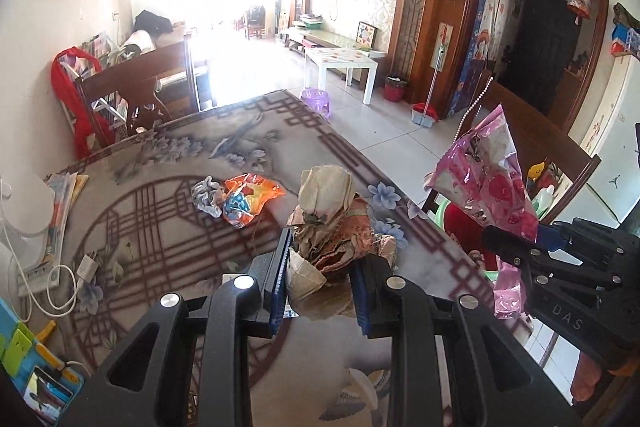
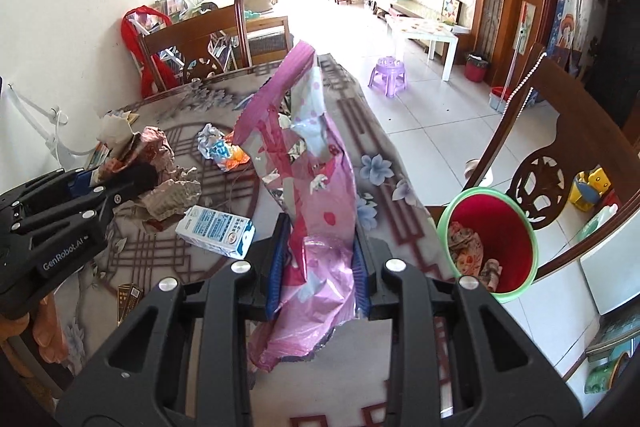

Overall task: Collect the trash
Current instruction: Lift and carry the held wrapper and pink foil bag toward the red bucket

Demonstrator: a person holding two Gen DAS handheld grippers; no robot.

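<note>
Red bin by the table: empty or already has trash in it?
Not empty. The right wrist view shows crumpled paper scraps at the bottom of the red bin; it is far from full.

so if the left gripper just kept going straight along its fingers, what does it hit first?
Probably the patterned tablecloth. The left gripper, shut on the crumpled paper wad, tilts down at the tabletop, and the orange wrapper lies left of that line. Depth is unclear in this view.

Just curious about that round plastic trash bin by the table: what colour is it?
The round plastic trash bin is red inside with a light green rim, clearest in the right wrist view.
</note>
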